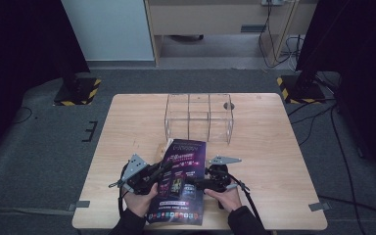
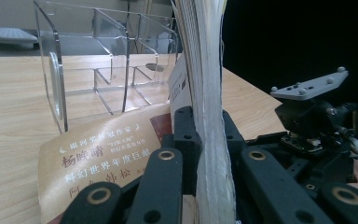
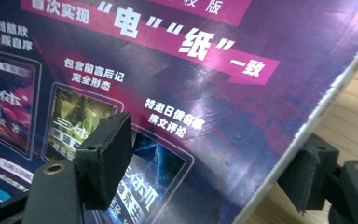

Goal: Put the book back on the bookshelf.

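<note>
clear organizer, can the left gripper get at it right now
Probably not yet: the left gripper is shut on the book, which stands between it and the clear organizer, though the table between looks bare.

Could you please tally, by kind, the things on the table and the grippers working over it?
Books: 1, the purple book
Clear acrylic organizers: 1, the organizer
Grippers: 2, the left gripper and the right gripper, each closed on the purple book
Total: 4
</note>
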`<state>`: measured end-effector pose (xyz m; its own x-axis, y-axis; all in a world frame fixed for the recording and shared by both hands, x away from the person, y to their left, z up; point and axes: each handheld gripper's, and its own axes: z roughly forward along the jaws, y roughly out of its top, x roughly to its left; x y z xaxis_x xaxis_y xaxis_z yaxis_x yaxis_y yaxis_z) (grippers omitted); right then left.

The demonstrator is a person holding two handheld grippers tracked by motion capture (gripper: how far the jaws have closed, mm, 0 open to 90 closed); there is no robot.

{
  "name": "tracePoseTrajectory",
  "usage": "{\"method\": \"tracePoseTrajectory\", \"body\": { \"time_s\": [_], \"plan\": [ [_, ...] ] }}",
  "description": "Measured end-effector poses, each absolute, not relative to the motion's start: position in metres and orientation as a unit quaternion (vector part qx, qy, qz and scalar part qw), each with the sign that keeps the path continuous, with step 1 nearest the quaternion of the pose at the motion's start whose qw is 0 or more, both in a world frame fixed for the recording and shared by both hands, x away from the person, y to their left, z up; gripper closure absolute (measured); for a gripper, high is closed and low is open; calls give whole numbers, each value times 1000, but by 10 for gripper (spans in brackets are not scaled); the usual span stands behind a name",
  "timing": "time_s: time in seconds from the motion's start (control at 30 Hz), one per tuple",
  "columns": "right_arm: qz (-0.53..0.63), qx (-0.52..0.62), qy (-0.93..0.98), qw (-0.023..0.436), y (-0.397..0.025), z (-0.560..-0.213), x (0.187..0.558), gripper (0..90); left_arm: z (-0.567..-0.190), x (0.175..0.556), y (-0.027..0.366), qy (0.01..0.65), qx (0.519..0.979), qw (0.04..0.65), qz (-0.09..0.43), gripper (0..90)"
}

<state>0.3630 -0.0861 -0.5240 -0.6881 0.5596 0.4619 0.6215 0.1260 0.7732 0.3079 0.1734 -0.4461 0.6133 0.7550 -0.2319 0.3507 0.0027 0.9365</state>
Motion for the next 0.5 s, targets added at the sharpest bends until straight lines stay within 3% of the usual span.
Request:
{"method": "tracePoseTrajectory", "body": {
  "time_s": [0.17,0.5],
  "plan": [
    [-535,-396,-745,42,-86,-525,364,284,-447,309,174,405,683,584,171,826],
    [-533,-396,-746,57,-90,-518,360,514,-452,313,177,420,678,579,169,825]
  ]
}}
